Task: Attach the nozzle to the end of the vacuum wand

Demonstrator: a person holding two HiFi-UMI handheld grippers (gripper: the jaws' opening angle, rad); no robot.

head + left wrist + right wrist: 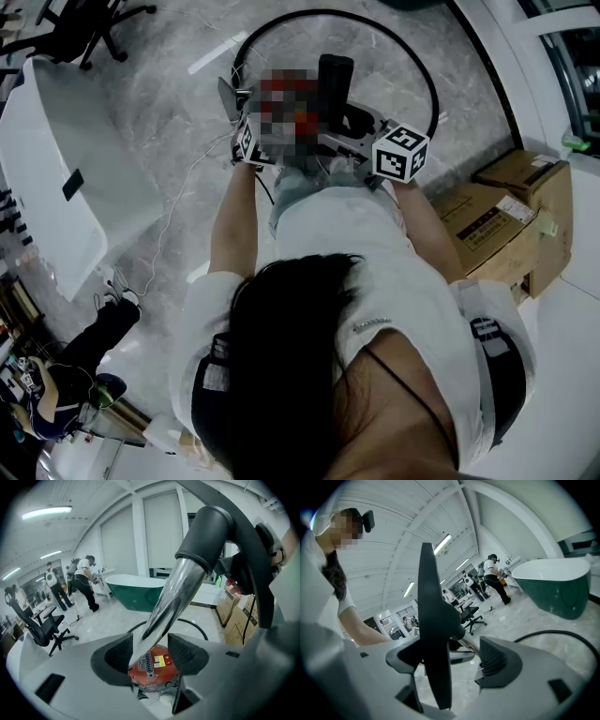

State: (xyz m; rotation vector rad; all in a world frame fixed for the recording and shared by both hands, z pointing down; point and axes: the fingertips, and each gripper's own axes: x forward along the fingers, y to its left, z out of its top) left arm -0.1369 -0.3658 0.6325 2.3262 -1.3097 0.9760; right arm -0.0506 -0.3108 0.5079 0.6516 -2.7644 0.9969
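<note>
Neither claw has a real hold, and that is the main risk. The left claw (152,651) stands open around the wand (166,602). The tube leans on the left pad only, with a gap to the right pad. The right claw (454,658) is spread wide around the nozzle (433,620), which sits beside the left pad and well apart from the right one.

If the joint is not pushed fully home, the nozzle could tip or slide off once the claws draw away. The wand could also slip down along the one pad it rests on and knock the red canister (157,665) just below it (smooth chrome on a sloped pad has little to stop it). The hose (412,56) loops across the floor on the far side and could drag the assembly sideways if it catches.

The wand is a polished metal tube, bright and reflective. It rises from the left claw toward the far right, where it enters a black cuff (208,531). The nozzle is matt black, long and flat, and stands upright in front of the person, between the two claws. The cuff appears seated over the tube's end, though I cannot tell how deep it goes.
</note>
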